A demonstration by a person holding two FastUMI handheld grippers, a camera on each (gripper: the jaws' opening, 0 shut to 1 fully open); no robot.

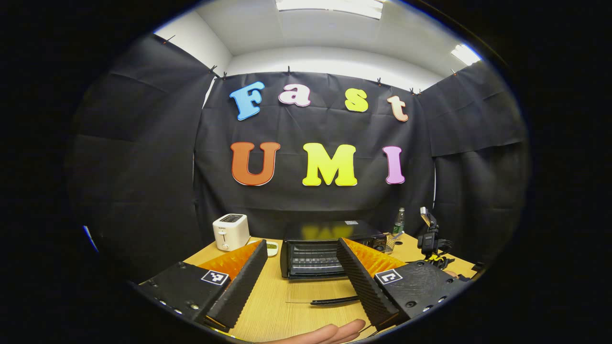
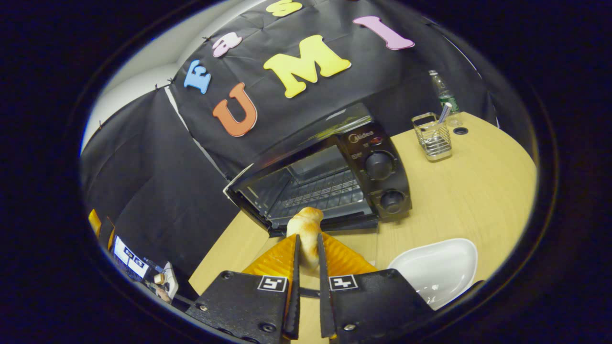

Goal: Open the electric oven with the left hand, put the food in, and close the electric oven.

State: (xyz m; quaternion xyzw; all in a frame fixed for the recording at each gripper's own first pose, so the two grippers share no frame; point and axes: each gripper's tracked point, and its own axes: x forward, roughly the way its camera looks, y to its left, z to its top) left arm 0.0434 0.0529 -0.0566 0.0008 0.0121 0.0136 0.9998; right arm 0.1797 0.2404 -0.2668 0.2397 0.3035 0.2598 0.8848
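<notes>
We see a black electric oven (image 2: pixel 325 184) standing on the bench (image 2: pixel 468 191), its door (image 2: pixel 334 224) folded down open, a wire rack (image 2: pixel 320 191) inside and two knobs on its right panel. A golden bread roll (image 2: pixel 305 229) is pinched in front of the opening, just above the door.

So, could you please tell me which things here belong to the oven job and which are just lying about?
For the job:
oven, door open
bread roll, held in the right gripper
left gripper, open

Lying about:
toaster
white dish
wire rack
bottle
</notes>
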